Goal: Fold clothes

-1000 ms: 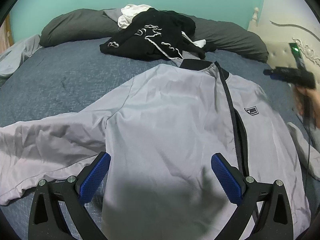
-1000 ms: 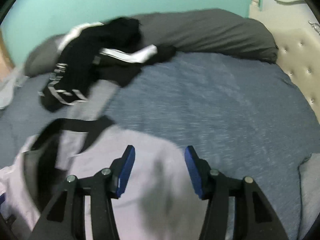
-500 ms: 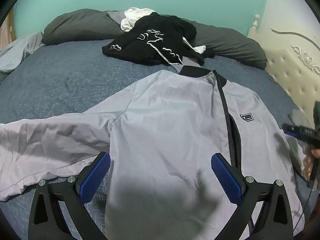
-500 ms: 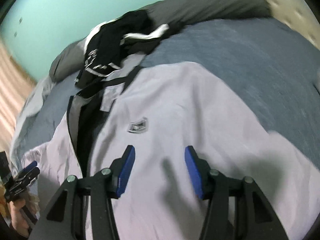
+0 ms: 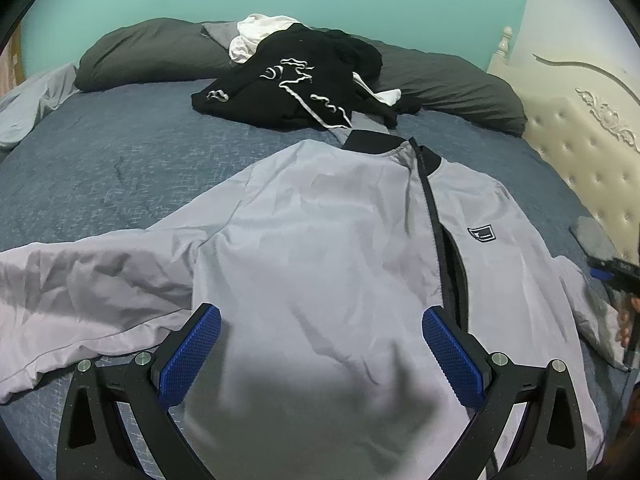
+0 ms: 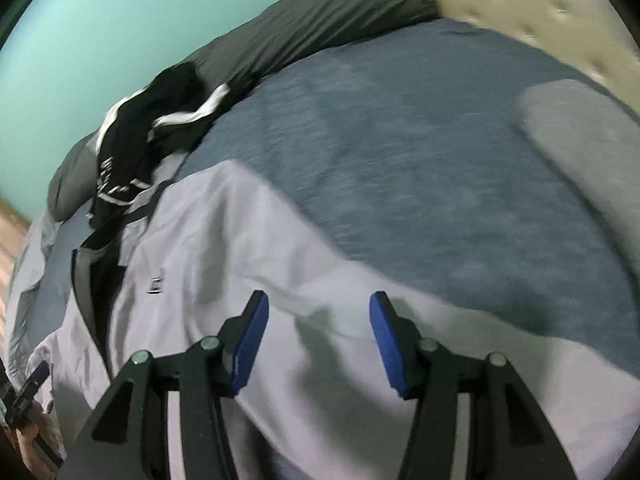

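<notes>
One grey zip jacket (image 5: 320, 248) lies spread front-up across the middle of your bed (image 5: 120, 168), its black collar toward the far edge, where two dark grey pillows (image 5: 152, 52) lie end to end. One heap of black clothing with white trim (image 5: 304, 80) sits just beyond that collar, partly resting on the pillows, with a white garment (image 5: 260, 34) tucked at its back.

Your left claw (image 5: 320, 354) hangs over the jacket's lower front, jaws spread wide, nothing between its two blue pads (image 5: 192, 354). Your right claw (image 6: 316, 344) hovers over the jacket's sleeve side toward the near edge of the bed, jaws parted about halfway and released, with only fabric below them.

The left wrist view alone shows the whole jacket: one sleeve stretched toward the bed's left edge, the black zip open partway, one small chest badge (image 5: 482, 234), and the cream tufted headboard (image 5: 580, 152) along the right edge. It also catches your right claw (image 5: 612, 272) and hand at the frame's right margin.

The right wrist view, blurred, shows the same jacket (image 6: 240, 280) from the other side, plus a bare stretch of blue cover and a separate grey fabric piece (image 6: 580, 132) near the headboard. Your left claw (image 6: 28, 388) shows at its lower left corner.
</notes>
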`<state>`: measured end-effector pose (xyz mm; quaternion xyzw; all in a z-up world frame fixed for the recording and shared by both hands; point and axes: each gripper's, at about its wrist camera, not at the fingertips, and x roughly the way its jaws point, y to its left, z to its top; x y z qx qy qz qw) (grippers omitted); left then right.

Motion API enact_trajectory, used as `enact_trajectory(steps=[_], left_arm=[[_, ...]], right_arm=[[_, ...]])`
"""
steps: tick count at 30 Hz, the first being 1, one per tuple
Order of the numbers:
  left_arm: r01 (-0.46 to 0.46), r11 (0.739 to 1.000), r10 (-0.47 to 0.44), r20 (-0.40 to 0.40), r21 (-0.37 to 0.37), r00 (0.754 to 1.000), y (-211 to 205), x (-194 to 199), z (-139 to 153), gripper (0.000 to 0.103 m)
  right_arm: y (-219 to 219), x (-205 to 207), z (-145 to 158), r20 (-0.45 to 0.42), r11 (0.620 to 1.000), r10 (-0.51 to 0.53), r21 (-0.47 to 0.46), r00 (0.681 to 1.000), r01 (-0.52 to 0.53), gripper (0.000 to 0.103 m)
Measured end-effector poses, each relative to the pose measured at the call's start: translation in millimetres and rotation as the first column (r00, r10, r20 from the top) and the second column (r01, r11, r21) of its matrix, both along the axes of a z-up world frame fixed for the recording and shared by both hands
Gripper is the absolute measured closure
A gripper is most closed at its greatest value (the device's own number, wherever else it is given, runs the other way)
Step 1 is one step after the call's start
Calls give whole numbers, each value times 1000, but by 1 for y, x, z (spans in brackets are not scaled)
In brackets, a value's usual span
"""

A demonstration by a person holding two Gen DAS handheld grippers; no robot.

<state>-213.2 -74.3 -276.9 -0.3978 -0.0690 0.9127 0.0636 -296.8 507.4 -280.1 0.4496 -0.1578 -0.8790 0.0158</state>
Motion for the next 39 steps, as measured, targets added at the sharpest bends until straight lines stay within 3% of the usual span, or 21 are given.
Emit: enact_trajectory(steps=[5,8,12,18,25,26,27,31,35,39], left_arm=[[37,999,-37,-9,-16,999,17,4,7,0],[55,998,-55,-10,-27,998,26,7,9,0],[66,997,-67,-16,-31,998,35,9,13,0],[77,996,-78,-16,-39,997,44,9,13,0],[88,995,-88,-7,-50,996,49,8,9,0],[88,995,-89,-6,-51,996,50,7,8,0],[89,995,-89,-5,-51,996,50,7,8,0],[90,995,-90,0,-52,996,51,6,6,0],[93,994,-93,3,-57,996,53,6,4,0],[96,994,-96,5,-58,995,54,6,3,0]], right_arm=[[77,49,11,13,991,-129,38,992,129,49],[119,86,11,22,972,-227,63,974,225,42],[158,129,5,43,945,-319,85,947,315,40],[196,166,-5,82,922,-378,128,922,366,36],[206,175,-25,107,939,-345,56,933,340,37],[204,175,-27,105,938,-345,62,933,340,40],[203,176,-28,103,938,-345,61,933,341,52],[197,174,-23,73,944,-328,67,942,324,81],[190,169,11,-20,942,-308,137,951,308,85],[197,163,59,-139,921,-315,193,939,338,86]])
